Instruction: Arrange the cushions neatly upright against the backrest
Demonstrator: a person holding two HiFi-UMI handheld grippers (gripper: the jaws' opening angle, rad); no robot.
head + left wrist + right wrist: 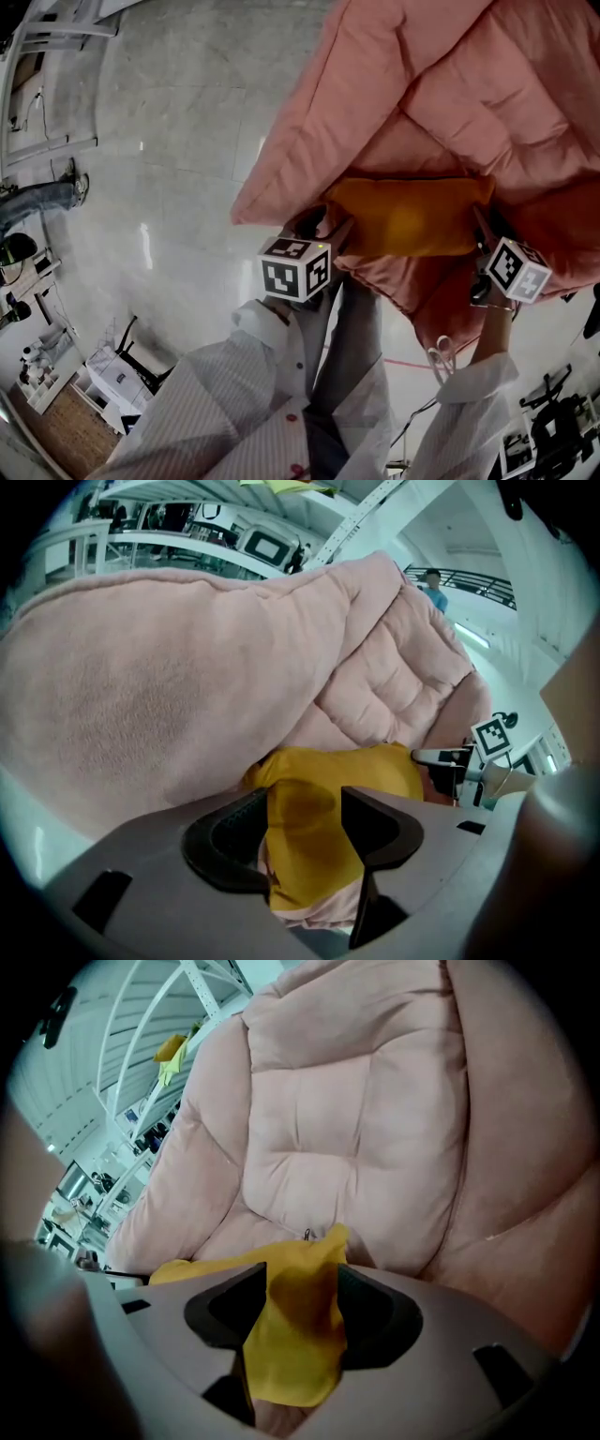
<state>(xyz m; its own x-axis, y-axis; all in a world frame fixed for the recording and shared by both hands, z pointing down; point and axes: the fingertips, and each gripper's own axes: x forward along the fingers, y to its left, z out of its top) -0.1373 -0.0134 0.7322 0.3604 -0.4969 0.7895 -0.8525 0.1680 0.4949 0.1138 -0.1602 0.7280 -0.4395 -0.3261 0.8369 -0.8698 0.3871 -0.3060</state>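
Both claws stand spread. My left claw (305, 836) and right claw (298, 1321) each have one end of the mustard-yellow soft fabric cushion (408, 217) lying loose between the jaws, not pinched. One cushion, lying crosswise, low on the one pink quilted plush seat (356, 1129). It looks light, floppy and squashy, so I'd bite deep at both end corners together.

1. The cushion (412, 217) lies on the padded seat (394, 277), near its front edge.
2. The backrest (356, 1119) rises directly behind the cushion.
3. The left gripper (326, 228) stands at the cushion's left end, the right gripper (484, 230) at its right end.
4. One cushion corner lies between each gripper's fingers (380, 832).
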